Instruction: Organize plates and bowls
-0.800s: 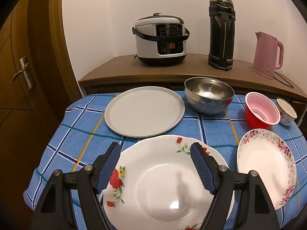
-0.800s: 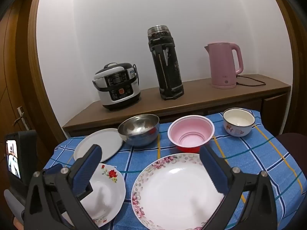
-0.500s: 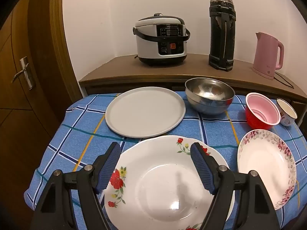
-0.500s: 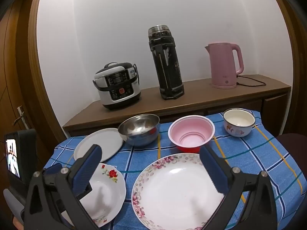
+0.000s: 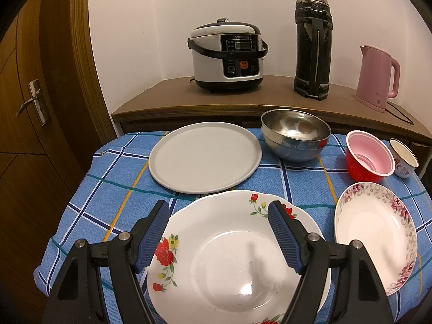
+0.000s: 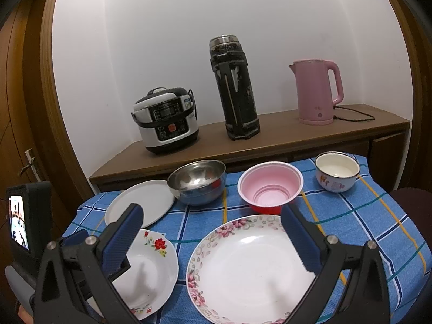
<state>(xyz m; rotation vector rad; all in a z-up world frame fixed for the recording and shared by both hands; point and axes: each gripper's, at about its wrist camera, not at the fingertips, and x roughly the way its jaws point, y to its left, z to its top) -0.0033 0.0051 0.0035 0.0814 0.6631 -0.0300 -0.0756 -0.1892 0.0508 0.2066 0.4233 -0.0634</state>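
Observation:
On the blue checked tablecloth (image 5: pixel 113 189) a white plate with red flowers (image 5: pixel 232 259) lies nearest, under my open left gripper (image 5: pixel 218 210). Behind it sits a plain grey plate (image 5: pixel 205 156). A steel bowl (image 5: pixel 295 137), a pink bowl with a red outside (image 5: pixel 370 156) and a small enamel cup-bowl (image 5: pixel 403 160) stand along the back. A pink-rimmed floral plate (image 6: pixel 251 267) lies below my right gripper (image 6: pixel 210 216), which stands open with nothing between its fingers. The red-flower plate (image 6: pixel 147 270) and the left gripper's body (image 6: pixel 29 226) show at left in the right wrist view.
Behind the table runs a wooden sideboard (image 5: pixel 270 97) carrying a rice cooker (image 5: pixel 226 56), a tall black thermos (image 5: pixel 313 46) and a pink kettle (image 5: pixel 376 78) with its cord. A wooden door (image 5: pixel 32 102) stands at left. The table's edges drop off left and right.

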